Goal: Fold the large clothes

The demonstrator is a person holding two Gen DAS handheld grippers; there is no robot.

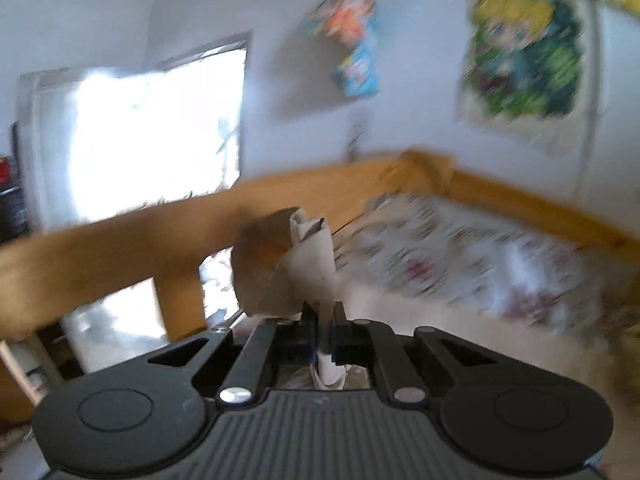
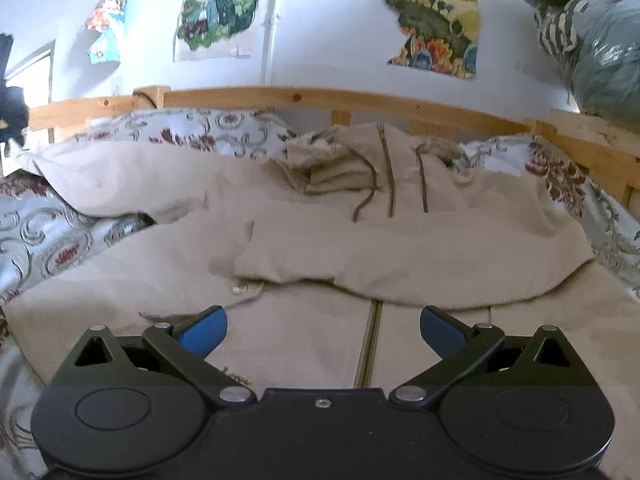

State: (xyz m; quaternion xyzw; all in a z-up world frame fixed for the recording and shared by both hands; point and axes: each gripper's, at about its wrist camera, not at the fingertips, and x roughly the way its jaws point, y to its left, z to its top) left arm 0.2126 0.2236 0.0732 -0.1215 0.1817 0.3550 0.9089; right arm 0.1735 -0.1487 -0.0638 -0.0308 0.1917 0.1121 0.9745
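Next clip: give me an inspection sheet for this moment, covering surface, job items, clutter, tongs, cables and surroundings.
Surface: bed with a floral cover, wooden frame behind.
Job's things: beige hoodie spread on the bed, zip up, one sleeve folded across the chest.
Clutter: bagged bedding at upper right.
Tongs: left tongs shut on beige cloth, view blurred; right tongs open above the hoodie's hem.
Cables: dark cord on the frame.
Surroundings: white wall, posters, bright window.
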